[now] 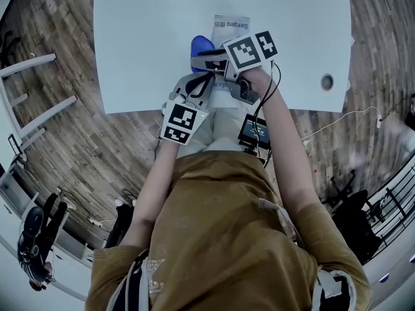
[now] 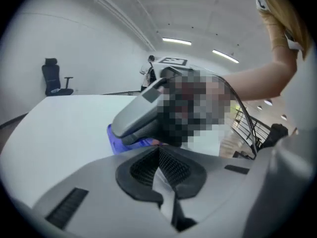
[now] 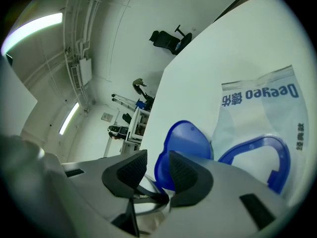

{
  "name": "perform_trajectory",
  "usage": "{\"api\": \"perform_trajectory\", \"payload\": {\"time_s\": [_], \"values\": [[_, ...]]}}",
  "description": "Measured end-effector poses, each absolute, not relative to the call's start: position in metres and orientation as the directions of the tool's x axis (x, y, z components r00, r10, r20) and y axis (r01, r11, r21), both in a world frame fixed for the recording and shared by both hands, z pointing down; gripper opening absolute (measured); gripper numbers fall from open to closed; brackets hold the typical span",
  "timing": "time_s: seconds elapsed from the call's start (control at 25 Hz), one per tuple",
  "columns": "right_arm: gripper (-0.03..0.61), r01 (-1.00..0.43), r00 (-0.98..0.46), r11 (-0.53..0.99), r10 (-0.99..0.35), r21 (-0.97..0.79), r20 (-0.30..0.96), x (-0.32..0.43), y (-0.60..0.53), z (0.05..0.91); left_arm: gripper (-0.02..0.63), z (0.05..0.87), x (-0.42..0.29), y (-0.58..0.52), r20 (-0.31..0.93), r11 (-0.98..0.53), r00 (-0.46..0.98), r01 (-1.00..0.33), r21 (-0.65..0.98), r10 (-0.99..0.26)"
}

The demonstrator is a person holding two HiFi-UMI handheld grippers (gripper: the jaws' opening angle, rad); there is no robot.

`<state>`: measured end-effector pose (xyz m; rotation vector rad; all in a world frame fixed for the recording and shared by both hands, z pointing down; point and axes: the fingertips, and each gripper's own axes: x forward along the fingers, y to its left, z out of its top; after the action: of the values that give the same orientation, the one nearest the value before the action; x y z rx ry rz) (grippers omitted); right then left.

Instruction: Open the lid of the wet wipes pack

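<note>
Head view: left gripper [image 1: 196, 83] and right gripper [image 1: 209, 61] are covering most of the wet wipes pack [image 1: 231, 26]. Only its printed far end and part of the blue lid [image 1: 201, 45] are showing.

Left gripper view: the right gripper is blocking the pack, and its rear is lying under blur. The left pads are pinching a pale strip [image 2: 164, 182], with too little showing to name it.

Right gripper view: the lid's base is disappearing behind one pad [image 3: 187, 175].

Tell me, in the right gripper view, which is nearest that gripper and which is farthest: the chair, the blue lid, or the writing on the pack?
1. Lid, flipped up right at the jaws.
2. Writing, on the pack to the right, farther along.
3. Chair, top middle, far past the table.
</note>
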<state>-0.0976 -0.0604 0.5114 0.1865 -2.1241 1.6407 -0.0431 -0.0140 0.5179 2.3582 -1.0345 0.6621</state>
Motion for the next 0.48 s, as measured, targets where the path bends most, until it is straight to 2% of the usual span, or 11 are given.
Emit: {"api": "perform_trajectory", "payload": {"time_s": [0.12, 0.48], "values": [[0.146, -0.372, -0.895, 0.276, 0.147, -0.886, 0.422, -0.092, -0.062, 0.513, 0.002, 0.524, -0.055, -0.021, 0.595, -0.538, 0.586, -0.794, 0.284, -0.551], [0.146, -0.392, -0.896, 0.261, 0.111, -0.882, 0.430, -0.081, -0.057, 0.513, 0.002, 0.536, -0.066, -0.023, 0.632, -0.511, 0.559, -0.811, 0.283, -0.537]]}}
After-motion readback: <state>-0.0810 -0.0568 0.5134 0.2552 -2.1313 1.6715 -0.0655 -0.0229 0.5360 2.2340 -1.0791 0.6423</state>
